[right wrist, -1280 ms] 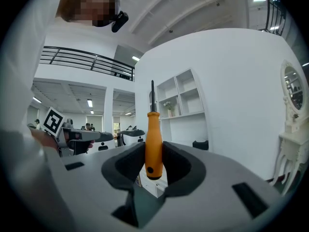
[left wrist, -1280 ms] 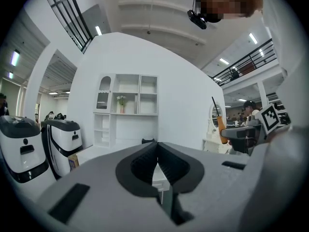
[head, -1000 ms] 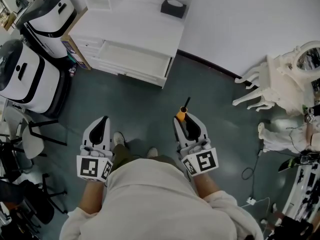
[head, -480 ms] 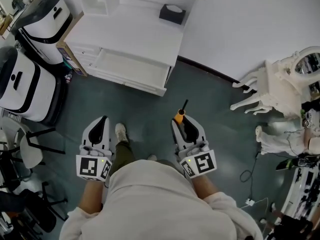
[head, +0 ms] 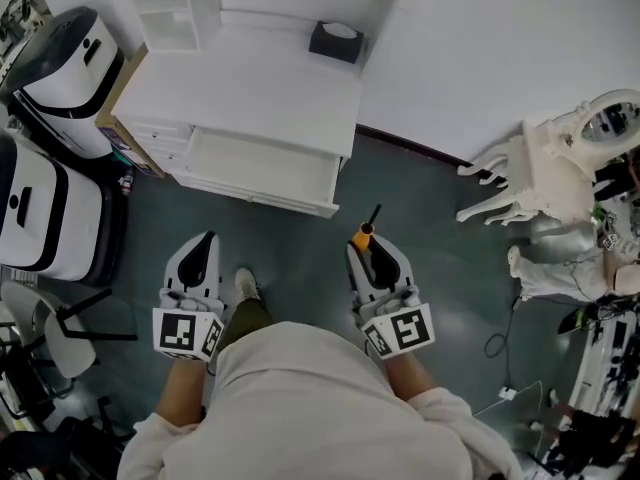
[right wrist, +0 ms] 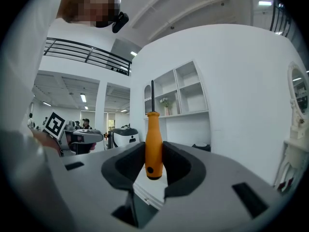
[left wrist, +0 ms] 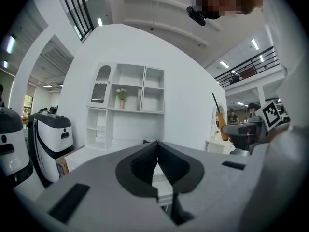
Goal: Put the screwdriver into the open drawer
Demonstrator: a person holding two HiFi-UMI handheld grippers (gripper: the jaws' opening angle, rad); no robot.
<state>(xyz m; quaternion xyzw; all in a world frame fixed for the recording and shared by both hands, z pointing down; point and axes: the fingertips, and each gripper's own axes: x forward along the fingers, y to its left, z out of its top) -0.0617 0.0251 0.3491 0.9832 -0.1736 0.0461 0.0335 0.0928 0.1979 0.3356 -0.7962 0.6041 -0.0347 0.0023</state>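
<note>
Grey-green floor (head: 300,230), white wall behind. White desk (head: 250,83) ahead, its drawer (head: 262,166) pulled open, interior facing up. Black tissue box (head: 335,41) at desk's back corner. Right gripper (head: 370,251) held level, short of drawer, jaws pinching orange handle of screwdriver (right wrist: 153,144), with dark shaft pointing up. Left gripper (left wrist: 157,161) alongside, jaws pressed together, tips meeting, nothing between.

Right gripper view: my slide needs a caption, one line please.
Right gripper clamps an orange screwdriver upright, with a white shelving unit ahead.
</note>
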